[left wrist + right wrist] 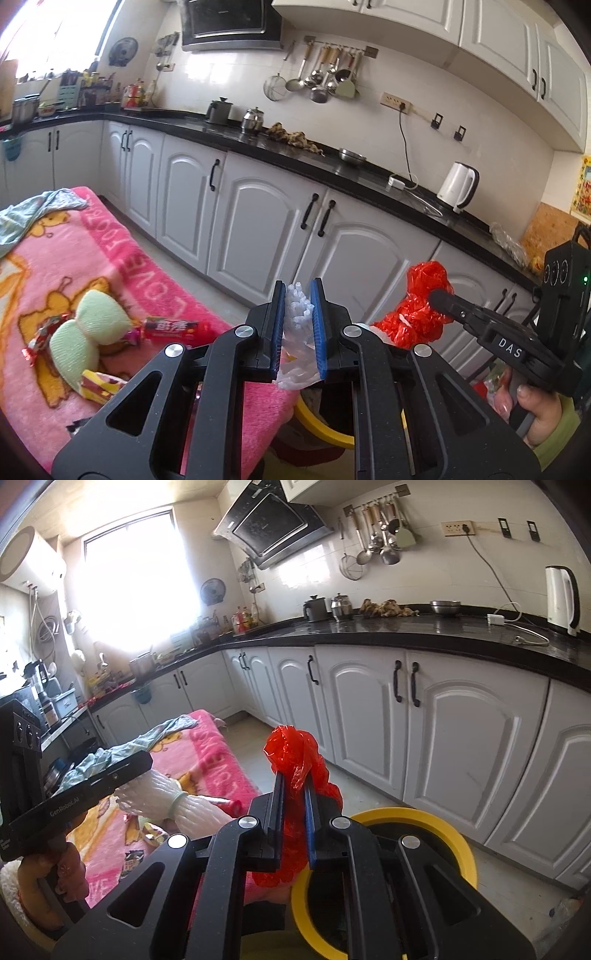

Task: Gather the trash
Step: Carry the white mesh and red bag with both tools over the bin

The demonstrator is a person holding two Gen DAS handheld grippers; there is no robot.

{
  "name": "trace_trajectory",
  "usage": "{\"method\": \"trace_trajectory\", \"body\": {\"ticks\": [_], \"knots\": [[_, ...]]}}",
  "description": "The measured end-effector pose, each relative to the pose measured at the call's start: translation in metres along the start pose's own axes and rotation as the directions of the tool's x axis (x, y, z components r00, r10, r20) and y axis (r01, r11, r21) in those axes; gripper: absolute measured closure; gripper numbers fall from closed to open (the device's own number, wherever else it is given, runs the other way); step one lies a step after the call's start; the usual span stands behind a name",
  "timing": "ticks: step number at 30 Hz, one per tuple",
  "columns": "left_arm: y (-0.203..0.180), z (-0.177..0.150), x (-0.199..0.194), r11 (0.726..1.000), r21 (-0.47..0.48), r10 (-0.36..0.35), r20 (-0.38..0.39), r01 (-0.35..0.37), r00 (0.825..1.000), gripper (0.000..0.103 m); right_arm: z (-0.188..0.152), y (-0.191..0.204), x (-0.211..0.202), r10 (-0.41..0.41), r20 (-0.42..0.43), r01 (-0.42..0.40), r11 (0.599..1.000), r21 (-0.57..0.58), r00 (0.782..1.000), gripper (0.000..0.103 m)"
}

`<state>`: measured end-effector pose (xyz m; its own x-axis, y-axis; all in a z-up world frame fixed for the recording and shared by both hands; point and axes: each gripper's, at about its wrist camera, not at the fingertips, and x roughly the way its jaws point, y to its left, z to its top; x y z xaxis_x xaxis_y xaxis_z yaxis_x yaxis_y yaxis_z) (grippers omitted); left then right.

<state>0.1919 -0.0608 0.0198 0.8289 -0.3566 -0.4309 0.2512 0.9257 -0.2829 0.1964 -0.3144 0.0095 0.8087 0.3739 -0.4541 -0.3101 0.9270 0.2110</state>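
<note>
1. My left gripper (299, 325) has its fingers clamped on a crumpled white plastic bag (297, 343); the bag pokes out above the blue pads and hangs below them.
2. My right gripper (293, 812) has its fingers closed tight on a scrunched red plastic bag (295, 753). Most of the bag bunches above and behind the tips.
3. In the left wrist view the red bag sits just to the right of the white one, so both grippers are side by side, near each other.
4. The yellow-rimmed bin (424, 819) stands on the floor right under the right gripper, beside the pink blanket (55, 258). I judge both bags are carried there for dropping.
5. Firm pinches make sense: thin plastic slips easily.
6. More trash lies on the blanket: a red snack wrapper (173, 329), candy wrappers (44, 338) and another wrapper (98, 384), around a green plush (88, 332).
7. Judgement: task partway, the blanket pieces not yet collected.
8. Risk: the bags may cling to the pads on release.
</note>
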Motion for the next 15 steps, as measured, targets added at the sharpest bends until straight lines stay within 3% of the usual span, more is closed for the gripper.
{"method": "trace_trajectory", "body": {"ticks": [15], "knots": [[-0.033,-0.016,0.045,0.997,0.062,-0.033,-0.070,0.038,0.997,0.094,-0.018,-0.046,-0.003,-0.090,-0.015,0.090,0.994,0.064,0.996,0.094]]}}
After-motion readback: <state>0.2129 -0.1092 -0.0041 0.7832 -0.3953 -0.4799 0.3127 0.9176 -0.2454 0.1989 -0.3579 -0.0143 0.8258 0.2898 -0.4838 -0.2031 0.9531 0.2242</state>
